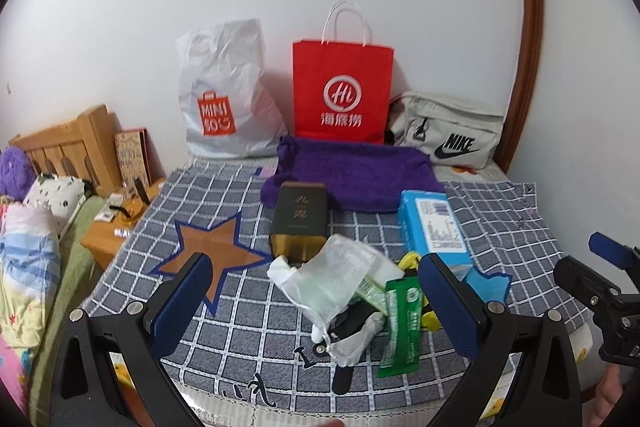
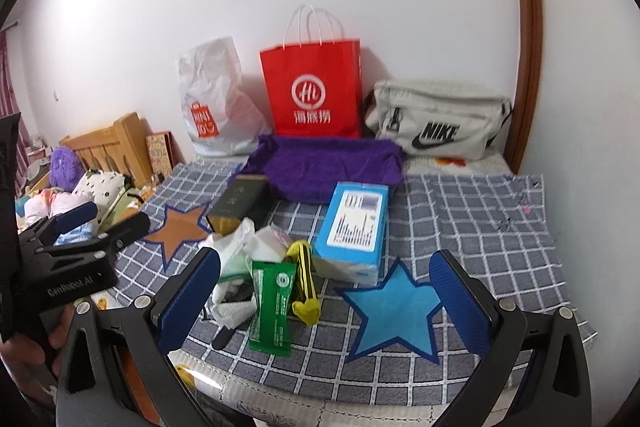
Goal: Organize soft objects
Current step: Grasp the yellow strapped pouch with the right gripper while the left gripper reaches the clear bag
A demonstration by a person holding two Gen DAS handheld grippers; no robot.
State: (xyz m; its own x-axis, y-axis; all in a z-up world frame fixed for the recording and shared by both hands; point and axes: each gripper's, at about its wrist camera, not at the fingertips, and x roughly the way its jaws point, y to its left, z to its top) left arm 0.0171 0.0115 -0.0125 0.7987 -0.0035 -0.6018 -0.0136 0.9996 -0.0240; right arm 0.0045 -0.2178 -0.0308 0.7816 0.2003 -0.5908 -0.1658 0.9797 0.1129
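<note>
— Where the checked cloth (image 1: 500,227) covers the bed, what soft things lie on it?

— A purple towel (image 1: 352,175) lies folded toward the far end, just in front of the red paper bag (image 1: 342,91). Nearer, a small heap sits in the middle: a clear plastic pouch (image 1: 340,279), a green sachet (image 1: 402,323), a yellow strip (image 2: 304,275) and some white wrappers (image 2: 236,243), all overlapping.

— And beside the heap?

— A dark box (image 1: 300,219) touches the towel's near edge on the left side; a light blue box (image 1: 434,223) lies on the right, just beside the heap. A brown star (image 1: 212,259) and a blue star (image 2: 396,311) are printed on the cloth.

— How do the grippers stand?

— The left gripper (image 1: 316,307) is spread wide, fingers either side of the heap but above it, holding nothing. The right gripper (image 2: 324,303) is equally wide, empty, framing the sachet and the blue star.

— What stands along the wall?

— A white Miniso bag (image 1: 224,95), the red bag, and a grey Nike pouch (image 1: 448,131), side by side. A wooden headboard (image 1: 76,143) and bedding (image 1: 28,259) lie off to the left.
</note>
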